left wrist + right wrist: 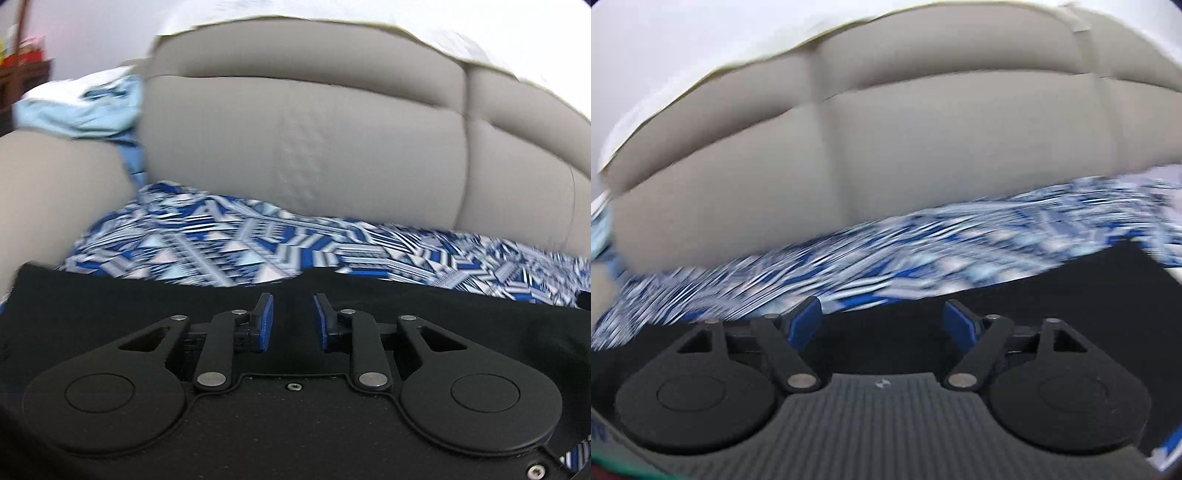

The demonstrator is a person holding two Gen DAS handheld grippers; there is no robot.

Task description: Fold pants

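Both grippers empty above the black fabric pants point(110, 317).
Left gripper point(293, 319) narrowly parted, right gripper point(882, 319) wide; the loose fold may slip on the blue-white patterned cover point(229, 247).

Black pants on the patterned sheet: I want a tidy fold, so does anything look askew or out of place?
The black pants lie flat on the patterned sheet with no bunching visible. The one untidy thing is a light blue cloth, crumpled beside the grey headboard. The right wrist view is too blurred to judge.
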